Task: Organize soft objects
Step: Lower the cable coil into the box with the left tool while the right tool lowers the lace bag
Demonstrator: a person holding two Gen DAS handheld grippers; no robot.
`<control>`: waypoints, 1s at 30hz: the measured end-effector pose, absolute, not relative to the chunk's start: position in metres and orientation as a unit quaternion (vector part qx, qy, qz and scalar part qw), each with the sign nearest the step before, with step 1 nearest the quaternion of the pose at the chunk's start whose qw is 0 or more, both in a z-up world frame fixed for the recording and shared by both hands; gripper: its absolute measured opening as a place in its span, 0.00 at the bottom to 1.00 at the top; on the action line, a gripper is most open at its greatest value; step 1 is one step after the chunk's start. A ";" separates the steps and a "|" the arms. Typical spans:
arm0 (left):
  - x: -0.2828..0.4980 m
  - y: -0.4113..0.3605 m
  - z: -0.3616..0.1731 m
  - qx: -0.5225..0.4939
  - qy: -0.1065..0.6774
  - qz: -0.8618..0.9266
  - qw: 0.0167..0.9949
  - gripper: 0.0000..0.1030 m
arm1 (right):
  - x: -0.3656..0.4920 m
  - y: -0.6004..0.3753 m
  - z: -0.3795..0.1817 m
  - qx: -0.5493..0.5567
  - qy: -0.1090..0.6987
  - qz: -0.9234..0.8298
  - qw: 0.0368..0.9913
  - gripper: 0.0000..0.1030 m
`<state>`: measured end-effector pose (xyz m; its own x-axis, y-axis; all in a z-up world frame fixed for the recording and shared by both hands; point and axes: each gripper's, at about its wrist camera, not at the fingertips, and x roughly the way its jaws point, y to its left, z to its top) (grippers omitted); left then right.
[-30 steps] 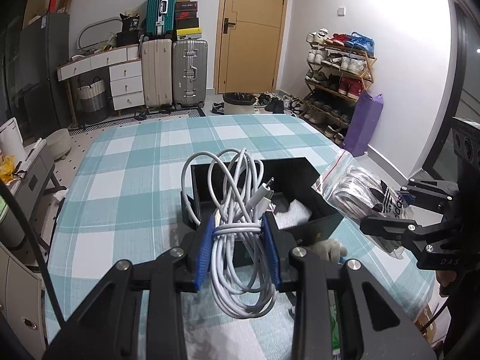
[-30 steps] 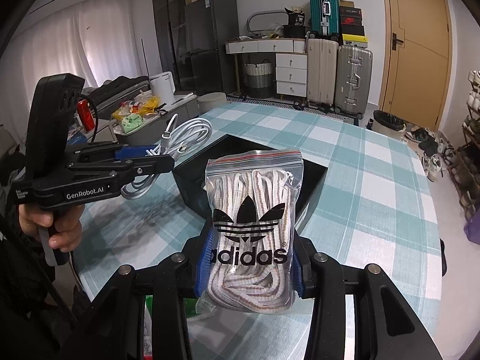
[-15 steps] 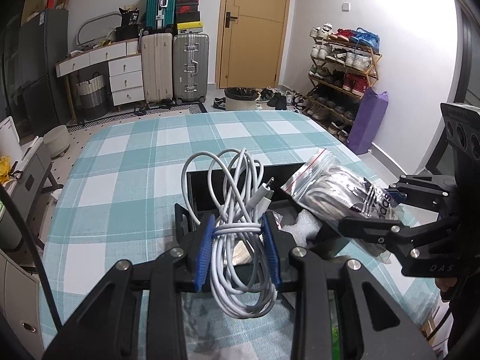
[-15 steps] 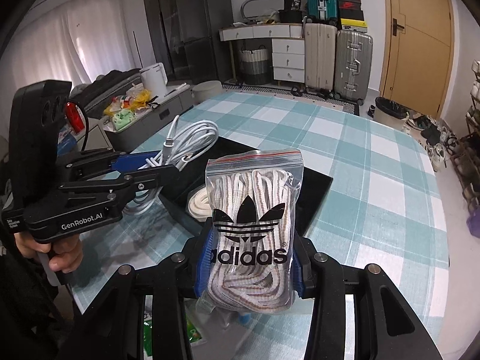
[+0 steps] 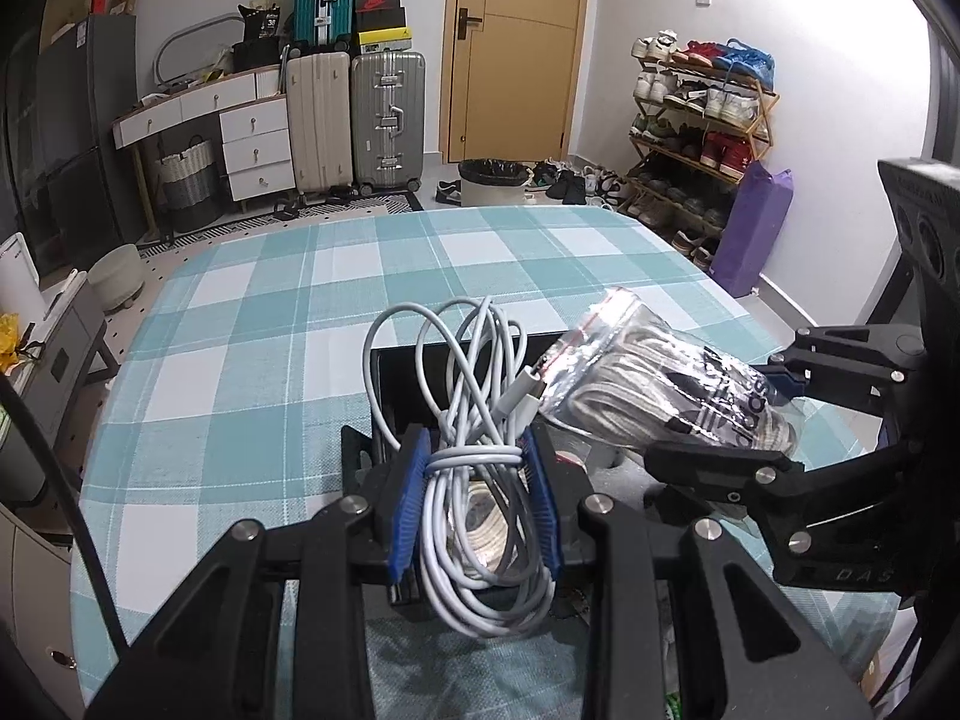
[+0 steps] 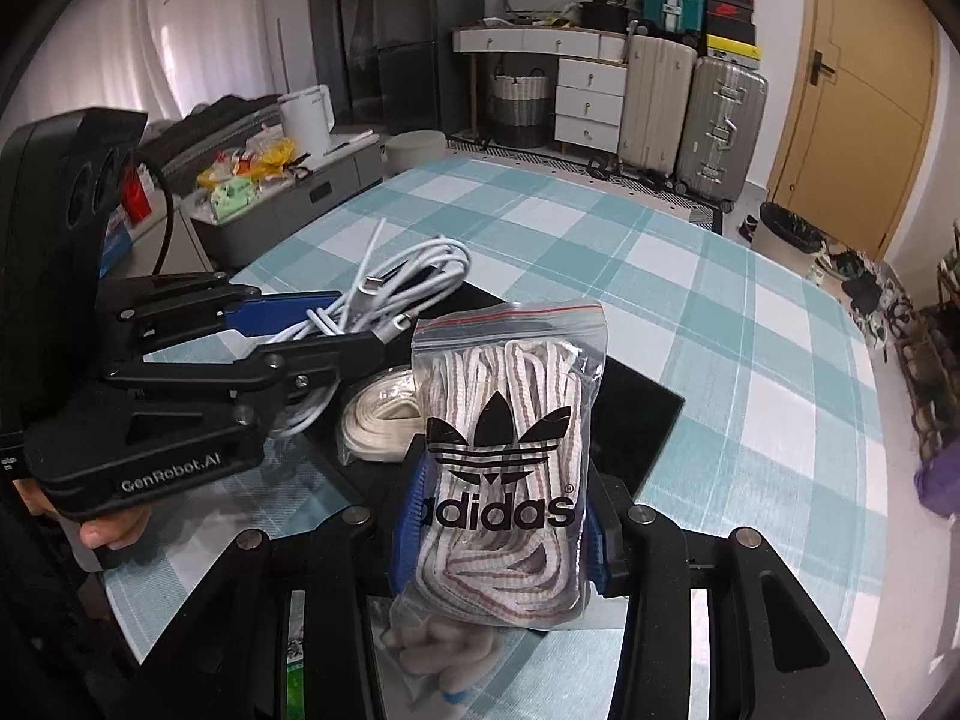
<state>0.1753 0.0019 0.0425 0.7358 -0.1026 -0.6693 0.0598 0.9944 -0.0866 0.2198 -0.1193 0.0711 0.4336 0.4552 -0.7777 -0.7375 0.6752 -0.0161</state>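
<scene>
- The left gripper (image 5: 477,495) was closed on a coiled white charging cable (image 5: 474,450), its blue pads pinching the bundle at its wrapped waist, and held it over the near left part of a black box (image 6: 648,420).
- The black box sat open on the teal checked cloth of the desk (image 5: 300,324). Inside it lay a roll of cream flat lace (image 6: 384,420) in clear wrap; the rest of its floor was hidden behind both held items.
- The right gripper (image 6: 498,534) was clamped on a clear zip bag of striped Adidas shoelaces (image 6: 510,450), held upright above the box's near edge.
- Below that bag, at the desk's near edge, lay a pale packet (image 6: 432,654) and a green-printed item (image 6: 297,660), both cut off and hard to make out.
</scene>
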 end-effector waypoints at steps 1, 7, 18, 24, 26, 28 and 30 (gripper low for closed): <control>0.177 0.002 0.042 -0.030 0.361 -0.045 0.931 0.30 | 0.221 -0.117 0.070 -0.185 0.392 0.361 0.826 0.41; 0.182 -0.003 0.035 -0.019 0.370 -0.049 0.928 0.30 | 0.228 -0.107 0.063 -0.206 0.399 0.364 0.816 0.42; 0.184 -0.007 0.026 -0.001 0.388 -0.048 0.920 0.30 | 0.242 -0.098 0.049 -0.224 0.415 0.375 0.798 0.43; 0.182 -0.010 0.027 0.007 0.400 -0.044 0.915 0.30 | 0.249 -0.098 0.043 -0.227 0.424 0.388 0.786 0.43; 0.180 -0.011 0.027 0.009 0.403 -0.044 0.914 0.30 | 0.250 -0.099 0.042 -0.225 0.426 0.394 0.783 0.43; 0.179 -0.011 0.027 0.009 0.406 -0.043 0.913 0.30 | 0.251 -0.099 0.041 -0.225 0.427 0.399 0.780 0.43; 0.178 -0.012 0.027 0.010 0.407 -0.043 0.913 0.30 | 0.252 -0.099 0.040 -0.223 0.426 0.404 0.778 0.43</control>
<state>0.1784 -0.0119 0.0271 0.6658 -0.0697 -0.7429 0.0861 0.9962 -0.0163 0.2516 -0.0992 0.0401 0.3100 0.4379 -0.8439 -0.8188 0.5740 -0.0029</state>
